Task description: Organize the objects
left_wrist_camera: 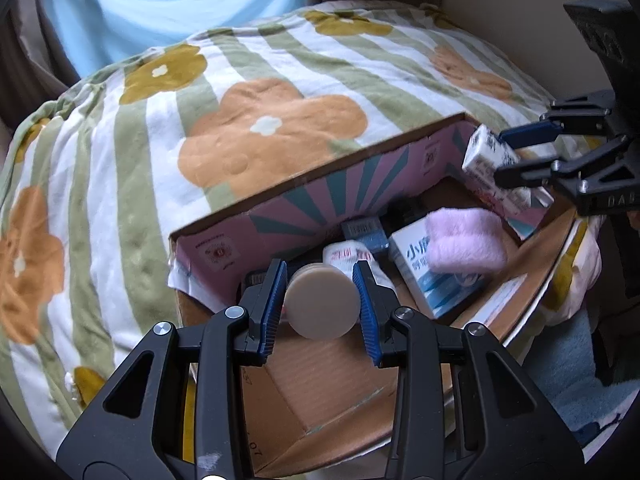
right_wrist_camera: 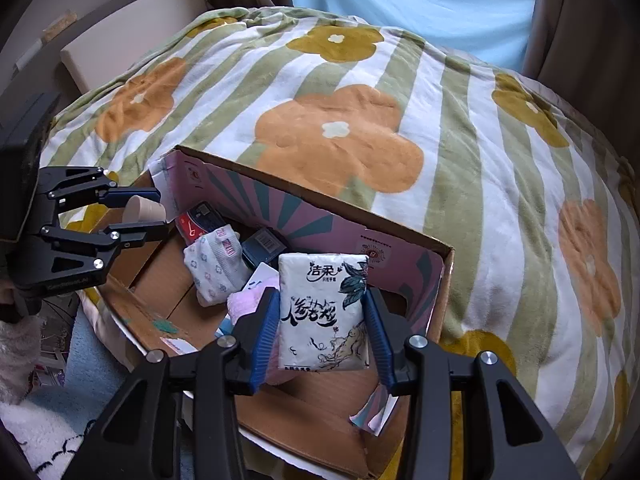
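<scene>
Both grippers clamped — left gripper (left_wrist_camera: 322,306) on beige cap (left_wrist_camera: 323,303), right gripper (right_wrist_camera: 322,330) on tissue pack (right_wrist_camera: 322,312).

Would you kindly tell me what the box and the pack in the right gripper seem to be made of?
Cardboard box: corrugated brown board, matte, printed pink on the inner walls.
Tissue pack: apparently thin glossy plastic film over soft paper; it bulges and creases between the right gripper.

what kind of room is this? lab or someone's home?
Most likely a home bedroom. A plush flower-print blanket covers what looks like a bed, with curtains at a window behind it. The cardboard box on the blanket holds household odds and ends, such as socks.
</scene>
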Demonstrator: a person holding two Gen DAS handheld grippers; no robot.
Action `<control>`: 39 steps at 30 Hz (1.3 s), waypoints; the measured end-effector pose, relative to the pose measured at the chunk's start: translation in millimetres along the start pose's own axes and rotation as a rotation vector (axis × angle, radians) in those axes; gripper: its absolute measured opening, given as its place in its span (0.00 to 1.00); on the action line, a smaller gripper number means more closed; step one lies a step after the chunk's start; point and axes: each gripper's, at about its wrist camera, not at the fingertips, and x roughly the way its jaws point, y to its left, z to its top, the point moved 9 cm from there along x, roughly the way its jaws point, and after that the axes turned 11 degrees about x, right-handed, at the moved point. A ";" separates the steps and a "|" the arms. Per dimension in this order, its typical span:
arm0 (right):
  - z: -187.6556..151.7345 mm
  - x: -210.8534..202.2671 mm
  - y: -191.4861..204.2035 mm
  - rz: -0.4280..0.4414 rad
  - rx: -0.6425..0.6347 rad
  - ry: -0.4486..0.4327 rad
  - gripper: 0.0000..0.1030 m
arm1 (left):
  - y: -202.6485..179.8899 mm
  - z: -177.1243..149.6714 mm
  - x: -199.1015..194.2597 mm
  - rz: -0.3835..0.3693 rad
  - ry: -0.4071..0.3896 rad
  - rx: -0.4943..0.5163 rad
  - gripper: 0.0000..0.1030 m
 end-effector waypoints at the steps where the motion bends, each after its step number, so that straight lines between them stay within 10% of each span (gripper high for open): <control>1: 0.8 0.9 0.4 -0.002 0.003 0.002 0.46 | 0.7 1.3 0.8 0.003 0.006 -0.006 0.43; 2: 1.6 1.3 -0.1 -0.005 0.008 -0.001 0.52 | 1.5 1.5 2.2 0.007 0.016 -0.012 0.59; 3: 2.4 1.3 -1.3 -0.005 0.017 -0.015 0.69 | 2.3 1.7 3.5 0.014 0.020 -0.016 1.00; 4: 2.9 1.7 -1.7 -0.002 0.021 -0.019 0.88 | 2.6 2.3 3.5 0.021 0.009 -0.017 1.00; 6: 3.0 2.1 -2.8 0.002 0.034 -0.029 0.94 | 1.0 1.2 6.0 0.023 0.009 -0.016 1.00; 23: 5.0 4.0 -5.0 0.011 0.137 -0.024 0.94 | 8.0 13.3 -7.1 0.028 -0.013 -0.096 1.00; 39: 56.7 -47.4 -3.5 -0.069 0.335 -0.258 0.94 | 52.5 56.8 -54.1 0.205 -0.178 -0.303 1.00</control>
